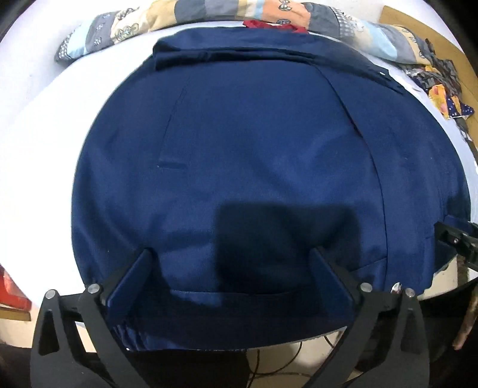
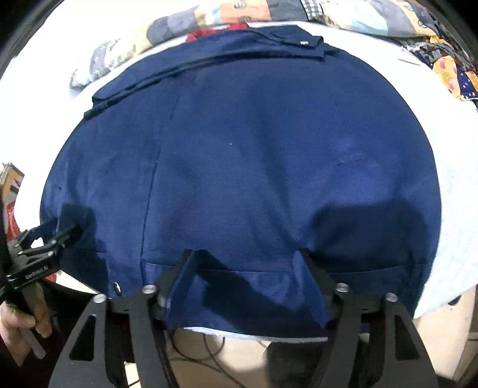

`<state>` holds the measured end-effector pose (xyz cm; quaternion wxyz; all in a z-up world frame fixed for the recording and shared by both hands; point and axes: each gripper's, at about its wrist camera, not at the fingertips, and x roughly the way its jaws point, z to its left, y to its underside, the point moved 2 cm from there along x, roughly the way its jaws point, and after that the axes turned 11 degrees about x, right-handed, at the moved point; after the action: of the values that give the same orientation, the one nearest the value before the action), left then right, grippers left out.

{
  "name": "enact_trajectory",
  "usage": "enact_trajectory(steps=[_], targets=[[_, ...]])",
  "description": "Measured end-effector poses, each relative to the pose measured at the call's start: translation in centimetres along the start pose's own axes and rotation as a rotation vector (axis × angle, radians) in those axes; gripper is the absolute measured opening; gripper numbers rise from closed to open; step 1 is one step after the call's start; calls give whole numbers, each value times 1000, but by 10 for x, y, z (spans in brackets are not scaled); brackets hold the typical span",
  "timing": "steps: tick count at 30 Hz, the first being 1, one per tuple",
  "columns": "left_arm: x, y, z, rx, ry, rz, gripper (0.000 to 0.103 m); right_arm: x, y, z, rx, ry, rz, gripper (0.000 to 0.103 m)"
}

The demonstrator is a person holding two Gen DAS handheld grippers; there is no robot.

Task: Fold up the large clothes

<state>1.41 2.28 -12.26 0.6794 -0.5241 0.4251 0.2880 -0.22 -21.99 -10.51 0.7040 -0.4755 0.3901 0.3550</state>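
Nearest my lenses is the hem of the large navy-blue cotton garment (image 1: 239, 167), lying at the near edge of the white towelling-covered table (image 1: 38, 125). My left gripper (image 1: 230, 256) stands with fingers wide apart over that hem, nothing between them; my right gripper (image 2: 243, 256) is likewise spread, its fingers (image 2: 310, 268) resting on or just above the hem band. The garment lies spread flat, collar end far from me, just beside a patchwork quilt (image 1: 209, 12) and a scrap of red cloth (image 1: 269, 25). Risks noted: closing on the top layer only would separate the layers and skew the fold; uneven lifting between my two hands would drag the far edge toward the quilt; the hem overhangs slightly and may slip off.
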Motion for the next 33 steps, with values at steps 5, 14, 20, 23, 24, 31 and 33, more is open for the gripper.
enact_trajectory(steps=[5,14,20,23,24,31,33], targets=[[-4,11,-4,55,5,-92,103,-2,7,-1,-3,-13,-47,77],[-5,14,-1,55,-11,-115,103,-4,6,-11,45,-134,-63,81],[-18,12,7,51,7,-107,103,-14,2,-6,23,-153,-37,72],[-42,13,23,24,6,-149,103,-45,-5,-28,111,-260,-104,69],[-46,13,29,16,9,-153,103,-55,-8,-38,136,-274,-133,69],[-57,38,116,-295,174,-91,103,-97,-24,-138,440,-287,-254,70],[-42,44,132,-370,262,-28,101,-90,-19,-168,588,-362,-231,70]])
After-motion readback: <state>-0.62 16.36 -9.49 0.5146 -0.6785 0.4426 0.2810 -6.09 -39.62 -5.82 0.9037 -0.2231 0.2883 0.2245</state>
